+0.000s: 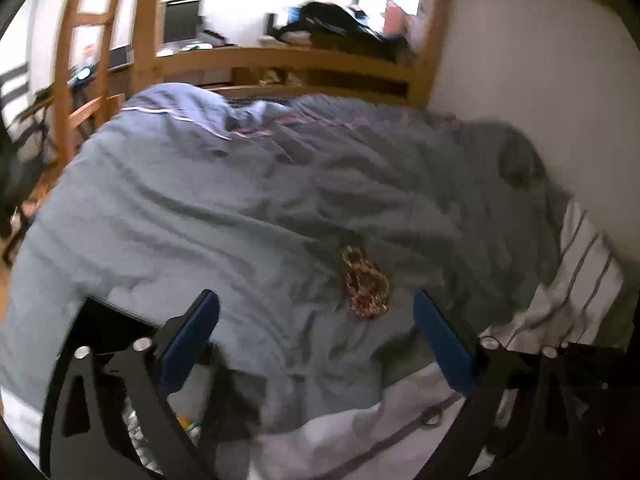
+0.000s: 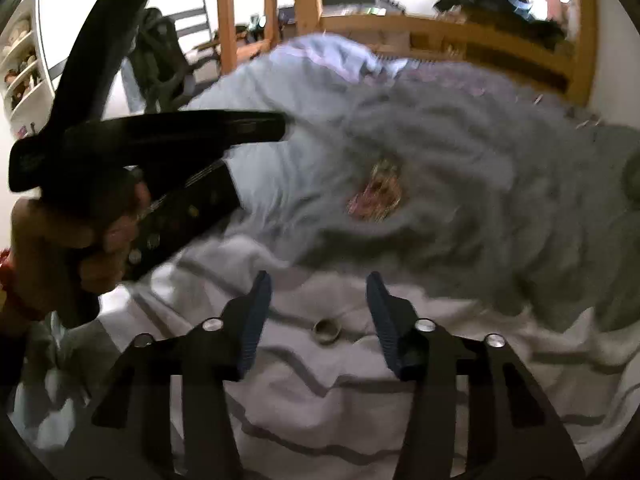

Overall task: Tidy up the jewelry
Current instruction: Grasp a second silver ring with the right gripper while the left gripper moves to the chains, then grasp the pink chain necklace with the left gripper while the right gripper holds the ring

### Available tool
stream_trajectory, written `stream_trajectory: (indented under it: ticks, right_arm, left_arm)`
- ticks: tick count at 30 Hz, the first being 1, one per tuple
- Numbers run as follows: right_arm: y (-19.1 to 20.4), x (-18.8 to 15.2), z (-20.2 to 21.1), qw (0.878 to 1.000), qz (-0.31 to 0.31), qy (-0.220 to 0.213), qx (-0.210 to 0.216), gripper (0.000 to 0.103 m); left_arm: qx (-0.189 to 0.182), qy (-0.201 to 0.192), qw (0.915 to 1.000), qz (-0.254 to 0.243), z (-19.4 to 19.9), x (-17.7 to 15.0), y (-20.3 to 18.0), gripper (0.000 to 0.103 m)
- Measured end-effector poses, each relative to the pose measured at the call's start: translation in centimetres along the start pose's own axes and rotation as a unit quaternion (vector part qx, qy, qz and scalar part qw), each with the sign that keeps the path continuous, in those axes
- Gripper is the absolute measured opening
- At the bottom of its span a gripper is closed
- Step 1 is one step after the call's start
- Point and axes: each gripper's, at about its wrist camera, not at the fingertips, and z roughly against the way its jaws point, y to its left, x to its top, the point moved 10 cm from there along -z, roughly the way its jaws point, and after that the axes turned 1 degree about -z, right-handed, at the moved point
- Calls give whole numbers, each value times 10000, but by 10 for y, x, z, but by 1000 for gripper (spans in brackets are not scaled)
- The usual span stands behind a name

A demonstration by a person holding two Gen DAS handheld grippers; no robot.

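The duvet (image 1: pixel 240 208) is soft grey-blue cloth, matt and heavily creased; the sheet (image 2: pixel 360 400) near the bed's edge is pale woven cloth with thin grey stripes; the ring (image 2: pixel 326 330) on it looks like polished metal; the jewelry heap (image 1: pixel 364 284) glints gold and red; the bed frame (image 1: pixel 280 60) is bare light wood; the left gripper (image 1: pixel 316 320) has matt black plastic arms, blue ribbed pads (image 1: pixel 440 340) and shiny metal pins.

right gripper (image 2: pixel 318 300) open above ring (image 2: pixel 326 330) on striped sheet (image 2: pixel 320 408)
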Motion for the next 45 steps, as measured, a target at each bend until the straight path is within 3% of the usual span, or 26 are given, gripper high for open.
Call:
stream_trajectory:
  ticks: [1,4,11,14,16,20,22,27,28,35,44,45]
  right_arm:
    - [1,-5,-9,9998,-50,147,101,39]
    - [2,-15,-26,9988,-111,405,237,38]
    - [-12,-42,-59,9929,-344,1116,219,34]
    - [-13,-43,-62,9930,-323,1124,165,26]
    - [-14,-43,-65,9927,-365,1140,163,21]
    - [-14,-43,-64,9927,-433,1112,181,21]
    - [-16,-43,-63,9928,-440,1100,179,21]
    - [-19,-40,-57,9935,-531,980,213,21]
    - [-20,-38,-54,9940,-572,898,239,21]
    - [-21,-28,-42,9957,-692,559,260,21]
    - [-20,-28,-40,9952,-722,598,290,21]
    - [-21,-27,-43,9949,-739,623,292,21]
  left_arm:
    - [-82,132,9998,-97,-12,-4,-6,79]
    - [-191,374,9989,-227,-38,-11,-15,73]
    - [-799,680,9943,-186,-90,-19,-33,73]
    - [-738,768,9936,-386,-101,-23,-40,69]
    - [-699,913,9925,-420,-110,-29,-41,61]
    - [-697,1022,9921,-217,-116,-33,-34,43]
    - [-766,1060,9914,-91,-115,-32,-32,22]
    - [-648,1130,9915,-35,-110,-30,-30,18]
    - [-588,1116,9920,-8,-107,-26,-28,9]
    - [-738,703,9948,46,-78,4,-31,8]
    - [-619,826,9946,-30,-87,-3,-30,8]
    - [-620,916,9939,-20,-90,-6,-29,12]
